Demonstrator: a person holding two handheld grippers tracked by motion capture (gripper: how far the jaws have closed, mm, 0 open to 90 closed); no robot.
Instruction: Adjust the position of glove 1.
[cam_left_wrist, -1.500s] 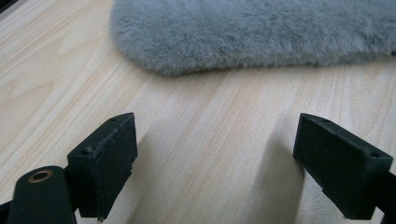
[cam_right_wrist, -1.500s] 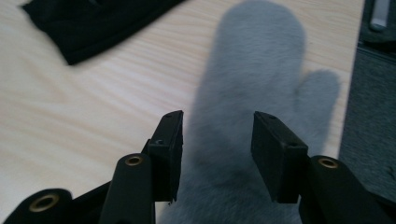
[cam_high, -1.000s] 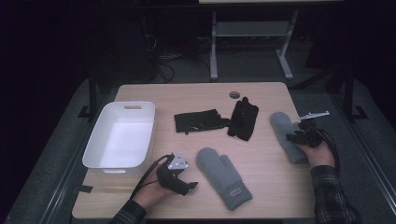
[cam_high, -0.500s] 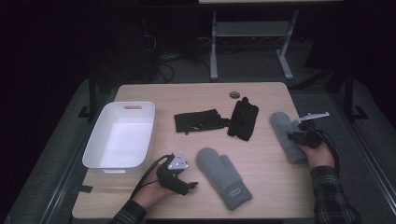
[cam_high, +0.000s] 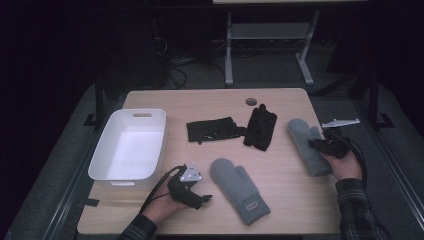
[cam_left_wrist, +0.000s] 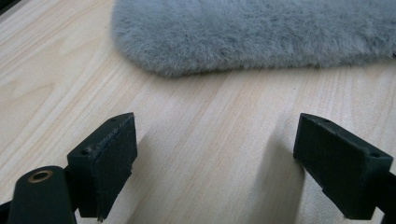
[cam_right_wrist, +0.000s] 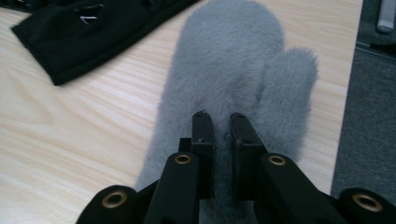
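Observation:
A grey fluffy mitten (cam_high: 303, 142) lies near the table's right edge. My right gripper (cam_high: 320, 145) is on its thumb side. In the right gripper view its jaws have just been closing, and the gripper (cam_right_wrist: 220, 122) pinches a fold of the mitten's fur (cam_right_wrist: 233, 56). A second grey mitten (cam_high: 239, 189) lies at the front middle. My left gripper (cam_high: 202, 199) rests just left of it, near the front edge. In the left gripper view it (cam_left_wrist: 215, 144) stands open over bare wood, with the mitten's furry edge (cam_left_wrist: 252, 32) just beyond.
Two black gloves (cam_high: 215, 130) (cam_high: 261, 127) lie side by side at the table's middle. A white tub (cam_high: 100, 160) stands at the left. A small round cap (cam_high: 251, 101) sits near the far edge. The right table edge (cam_right_wrist: 348, 93) is close to the held mitten.

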